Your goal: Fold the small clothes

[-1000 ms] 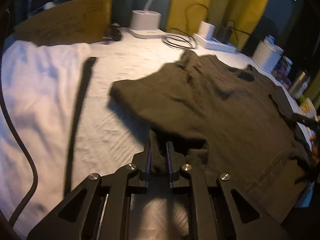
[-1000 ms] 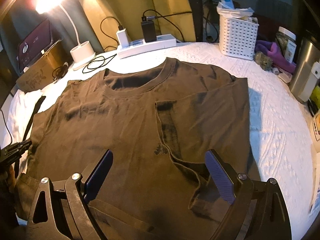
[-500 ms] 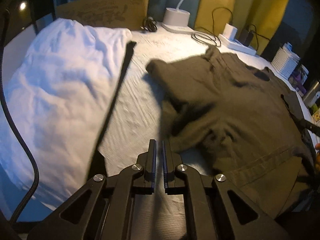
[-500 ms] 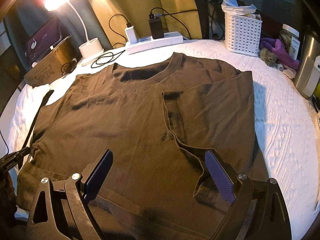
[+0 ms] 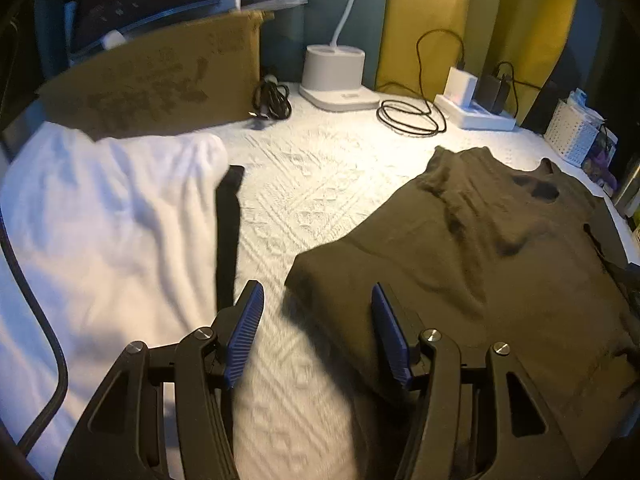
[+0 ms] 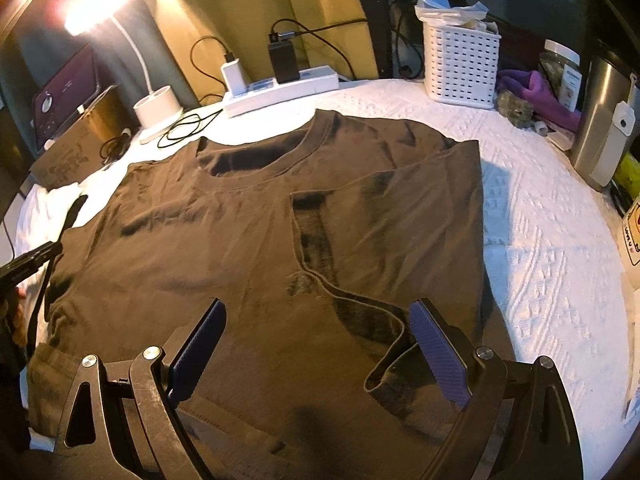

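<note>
A dark olive-brown T-shirt (image 6: 248,248) lies spread on the white textured cover, neck hole toward the back. Its right side is folded inward over the chest, the folded edge running down the middle. In the left wrist view the shirt (image 5: 488,264) fills the right half. My left gripper (image 5: 316,320) is open and empty, hovering over the shirt's left edge and the bare cover. My right gripper (image 6: 320,344) is open and empty, just above the shirt's lower part near the hem.
A white garment (image 5: 100,216) and a black strap (image 5: 228,236) lie at the left. A cardboard box (image 5: 152,80), lamp base (image 5: 334,76), coiled cable (image 5: 412,118) and power strip (image 6: 280,88) line the back. A white basket (image 6: 460,64) and metal canister (image 6: 604,120) stand right.
My left gripper let go of the shirt's left edge, drew back, then opened wide. The shirt's left side dropped flat. The right gripper stayed open and edged slightly nearer over the shirt.
</note>
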Demonstrator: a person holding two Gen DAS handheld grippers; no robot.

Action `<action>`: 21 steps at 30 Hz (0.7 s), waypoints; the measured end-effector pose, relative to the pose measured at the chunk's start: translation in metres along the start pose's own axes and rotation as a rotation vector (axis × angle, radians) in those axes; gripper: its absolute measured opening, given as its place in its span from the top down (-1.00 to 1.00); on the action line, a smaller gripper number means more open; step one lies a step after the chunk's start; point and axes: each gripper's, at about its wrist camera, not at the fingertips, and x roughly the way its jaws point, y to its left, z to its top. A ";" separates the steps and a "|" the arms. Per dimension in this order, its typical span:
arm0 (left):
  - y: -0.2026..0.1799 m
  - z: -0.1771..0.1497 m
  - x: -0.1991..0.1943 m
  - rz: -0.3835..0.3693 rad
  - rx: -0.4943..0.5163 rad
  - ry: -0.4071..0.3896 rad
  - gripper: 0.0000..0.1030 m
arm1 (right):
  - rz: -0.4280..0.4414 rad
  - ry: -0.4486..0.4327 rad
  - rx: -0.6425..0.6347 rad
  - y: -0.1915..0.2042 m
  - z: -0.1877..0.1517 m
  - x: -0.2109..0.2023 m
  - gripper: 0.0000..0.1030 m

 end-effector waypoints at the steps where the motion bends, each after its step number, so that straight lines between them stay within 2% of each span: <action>1: 0.002 0.001 0.005 -0.012 -0.004 0.011 -0.09 | -0.005 0.002 0.004 -0.001 0.001 0.001 -0.83; 4: 0.003 -0.001 0.010 -0.029 -0.014 -0.009 -0.08 | -0.015 0.007 0.010 -0.002 0.003 0.003 -0.83; 5: 0.002 -0.002 0.010 -0.025 -0.007 -0.016 0.06 | -0.018 0.009 0.010 -0.003 0.003 0.004 -0.83; 6: 0.001 -0.003 0.009 -0.019 0.002 -0.021 0.46 | -0.019 0.010 0.009 -0.003 0.003 0.004 -0.83; 8: 0.002 -0.001 0.008 -0.030 -0.010 -0.021 0.78 | -0.018 0.012 0.007 -0.002 0.004 0.005 -0.83; 12: 0.002 0.003 -0.004 -0.002 -0.046 -0.057 0.84 | -0.005 0.006 -0.001 0.000 0.006 0.004 -0.83; 15: -0.009 0.009 -0.025 0.040 -0.039 -0.117 0.84 | 0.008 -0.005 -0.005 0.000 0.005 0.001 -0.83; 21: -0.057 0.022 -0.057 0.035 0.054 -0.183 0.85 | 0.032 -0.027 0.014 -0.009 0.002 -0.004 -0.83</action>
